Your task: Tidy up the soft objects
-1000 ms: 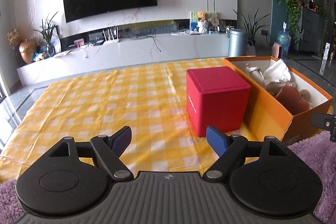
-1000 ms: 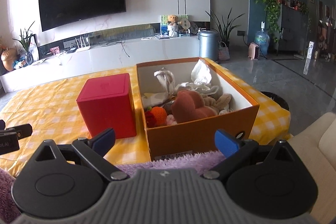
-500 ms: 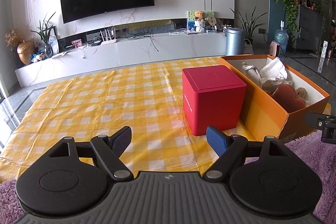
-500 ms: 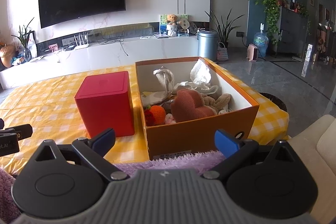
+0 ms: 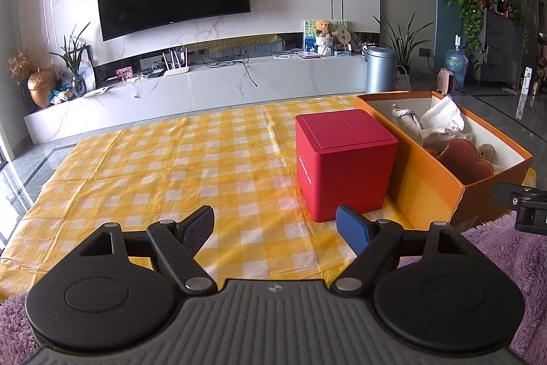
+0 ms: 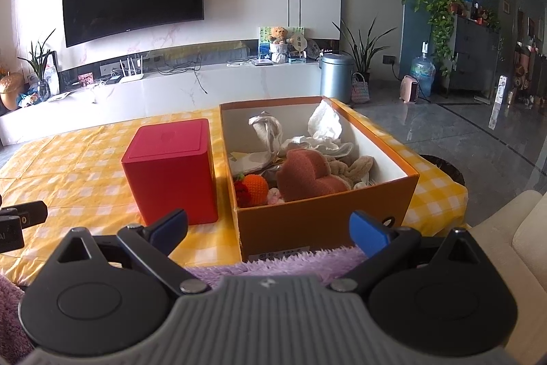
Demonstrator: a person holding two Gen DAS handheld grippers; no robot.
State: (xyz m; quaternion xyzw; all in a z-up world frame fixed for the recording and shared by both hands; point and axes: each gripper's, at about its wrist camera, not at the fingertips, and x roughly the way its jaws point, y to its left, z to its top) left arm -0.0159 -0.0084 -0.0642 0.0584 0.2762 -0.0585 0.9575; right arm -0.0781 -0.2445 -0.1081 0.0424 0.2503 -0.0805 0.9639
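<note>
Right now both grippers are spread wide and hold nothing. The left gripper (image 5: 275, 223) hovers level over the yellow checked counter (image 5: 164, 166), facing the red box (image 5: 345, 163). The right gripper (image 6: 268, 226) hangs before the orange box (image 6: 324, 214), which holds the soft objects (image 6: 304, 173), beside the red box. Compared with a second ago, both views sit slightly higher and farther back, with the boxes unmoved.

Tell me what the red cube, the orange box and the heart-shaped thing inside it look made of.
Red cube: probably smooth matte plastic or coated card, with crisp edges. Orange box: cardboard, showing a thin cut rim and white lining. Heart: likely sponge foam, its surface porous and dull.
</note>
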